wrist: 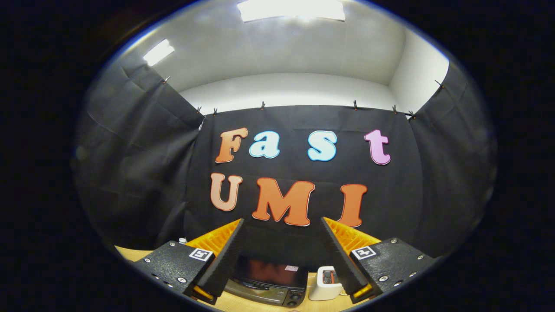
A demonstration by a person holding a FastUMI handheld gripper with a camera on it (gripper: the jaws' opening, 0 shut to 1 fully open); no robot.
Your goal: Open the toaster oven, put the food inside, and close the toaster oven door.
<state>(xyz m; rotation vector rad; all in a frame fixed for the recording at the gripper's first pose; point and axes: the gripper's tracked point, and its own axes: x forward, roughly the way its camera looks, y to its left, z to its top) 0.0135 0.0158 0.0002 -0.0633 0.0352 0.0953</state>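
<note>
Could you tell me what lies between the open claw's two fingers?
In the gripper view, the toaster oven, door shut, sits on the wooden table between the claw's spread fingers.

- The black-and-orange two-finger tool (282, 255) is held high and level, pointing forward.
- Its ribbed fingers (225, 255) stand wide apart, gripping nothing.

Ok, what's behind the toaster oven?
Behind the dark glass-fronted toaster oven, seen between the open tongs, hangs black booth cloth. The table strip behind it is hidden by the oven.
</note>
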